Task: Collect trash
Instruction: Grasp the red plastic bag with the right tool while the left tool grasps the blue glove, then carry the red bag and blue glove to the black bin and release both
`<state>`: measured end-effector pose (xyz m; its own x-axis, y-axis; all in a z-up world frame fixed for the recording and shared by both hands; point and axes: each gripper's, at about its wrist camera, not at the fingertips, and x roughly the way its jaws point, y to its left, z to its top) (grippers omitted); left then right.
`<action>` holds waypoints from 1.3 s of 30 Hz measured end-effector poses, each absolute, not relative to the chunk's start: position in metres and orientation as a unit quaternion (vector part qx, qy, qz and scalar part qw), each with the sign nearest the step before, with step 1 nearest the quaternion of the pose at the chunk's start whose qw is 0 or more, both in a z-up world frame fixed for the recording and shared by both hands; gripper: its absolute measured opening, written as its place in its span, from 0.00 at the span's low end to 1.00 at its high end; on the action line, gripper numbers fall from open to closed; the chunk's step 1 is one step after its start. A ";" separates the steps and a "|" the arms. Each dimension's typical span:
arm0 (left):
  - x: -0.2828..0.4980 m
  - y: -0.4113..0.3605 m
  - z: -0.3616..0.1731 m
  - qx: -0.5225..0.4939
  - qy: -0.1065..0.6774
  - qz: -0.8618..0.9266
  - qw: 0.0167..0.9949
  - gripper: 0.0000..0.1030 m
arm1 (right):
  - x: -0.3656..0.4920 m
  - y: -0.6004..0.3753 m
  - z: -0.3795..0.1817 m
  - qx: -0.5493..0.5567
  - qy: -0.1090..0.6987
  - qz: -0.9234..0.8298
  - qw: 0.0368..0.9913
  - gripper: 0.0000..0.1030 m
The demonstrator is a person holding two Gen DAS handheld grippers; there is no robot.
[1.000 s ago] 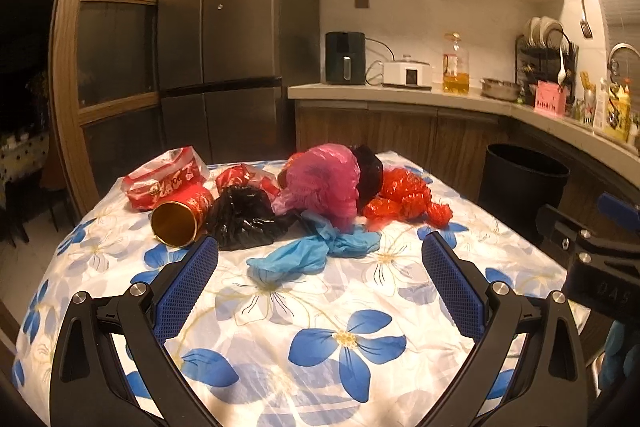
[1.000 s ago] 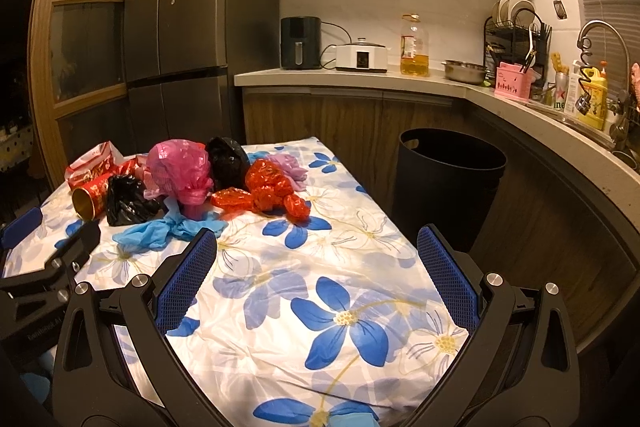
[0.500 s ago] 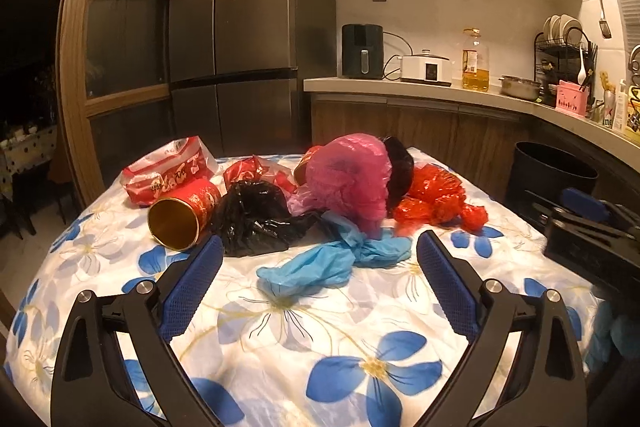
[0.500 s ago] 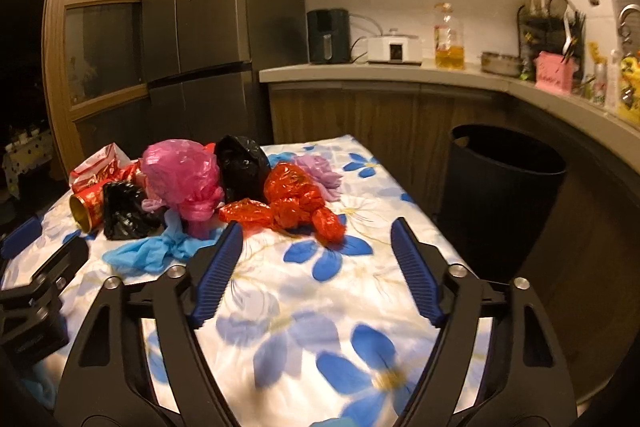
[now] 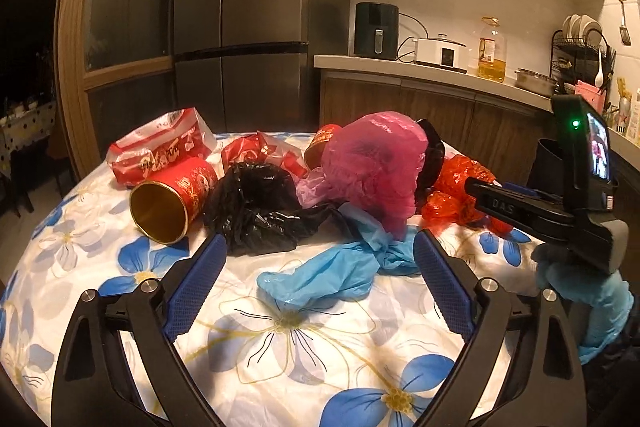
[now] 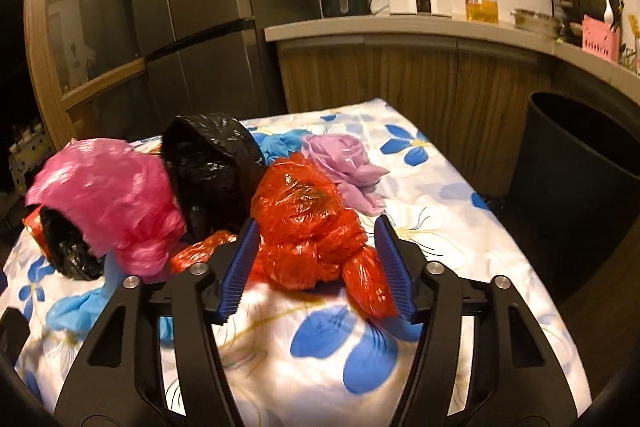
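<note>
Right claw (image 6: pixel 316 259) is straddling the red bag (image 6: pixel 312 231), jaws open, not gripping yet. Left claw (image 5: pixel 316 283) is hanging open over the blue glove (image 5: pixel 332 275). All trash is sitting on the counter (image 6: pixel 460 227); nothing visibly in the bin (image 6: pixel 576 195) yet. Looks like collection is just starting.

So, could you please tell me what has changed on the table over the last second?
The right gripper has advanced and narrowed around the crumpled red plastic bag, not yet shut on it. The left gripper has neared the blue plastic glove, wide open. The trash has not moved.
</note>
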<state>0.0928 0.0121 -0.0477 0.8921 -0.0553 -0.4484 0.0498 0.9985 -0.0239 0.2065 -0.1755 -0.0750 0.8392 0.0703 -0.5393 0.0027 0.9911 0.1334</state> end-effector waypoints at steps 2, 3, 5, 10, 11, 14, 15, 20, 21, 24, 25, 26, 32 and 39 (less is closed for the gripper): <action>0.094 0.012 -0.049 -0.010 0.231 -0.033 0.972 0.82 | 0.210 -0.175 -0.077 0.067 0.286 0.019 0.956 0.46; 0.096 0.011 -0.049 -0.009 0.234 -0.034 0.972 0.76 | 0.211 -0.176 -0.078 0.067 0.287 0.020 0.955 0.46; 0.099 0.007 -0.052 -0.005 0.243 -0.038 0.969 0.75 | 0.211 -0.177 -0.079 0.067 0.286 0.021 0.956 0.41; 0.108 0.003 -0.057 -0.011 0.259 -0.041 0.965 0.69 | 0.197 -0.175 -0.074 0.052 0.271 0.025 0.961 0.34; 0.110 0.003 -0.057 -0.013 0.262 -0.041 0.964 0.68 | 0.191 -0.176 -0.070 0.049 0.261 0.024 0.964 0.34; 0.118 0.009 -0.065 -0.024 0.284 -0.033 0.958 0.59 | 0.170 -0.179 -0.060 0.043 0.239 0.019 0.970 0.34; 0.122 0.011 -0.067 -0.030 0.293 -0.029 0.955 0.54 | 0.164 -0.181 -0.057 0.044 0.234 0.019 0.971 0.34; 0.140 0.025 -0.085 -0.066 0.343 -0.029 0.936 0.38 | 0.136 -0.193 -0.050 0.054 0.226 0.019 0.972 0.34; 0.141 0.025 -0.087 -0.067 0.349 -0.029 0.934 0.34 | 0.134 -0.194 -0.049 0.056 0.225 0.018 0.972 0.34; 0.145 0.025 -0.094 -0.073 0.370 -0.039 0.925 0.16 | 0.125 -0.197 -0.045 0.060 0.221 0.016 0.973 0.34; 0.145 0.026 -0.095 -0.075 0.370 -0.046 0.925 0.12 | 0.124 -0.198 -0.043 0.060 0.220 0.015 0.974 0.34; 0.144 0.026 -0.096 -0.077 0.371 -0.052 0.924 0.07 | 0.122 -0.197 -0.042 0.060 0.219 0.014 0.974 0.34; 0.136 0.025 -0.094 -0.088 0.364 -0.071 0.925 0.02 | 0.107 -0.198 -0.041 0.062 0.214 0.010 0.975 0.34; 0.112 0.022 -0.072 -0.096 0.332 -0.079 0.935 0.01 | 0.091 -0.205 -0.031 0.066 0.200 0.005 0.977 0.34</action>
<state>0.1117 0.0219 -0.0725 0.7676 -0.2110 -0.6052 0.0833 0.9691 -0.2322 0.0914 -0.2049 -0.0311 0.9197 0.0372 -0.3908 0.0159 0.9912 0.1317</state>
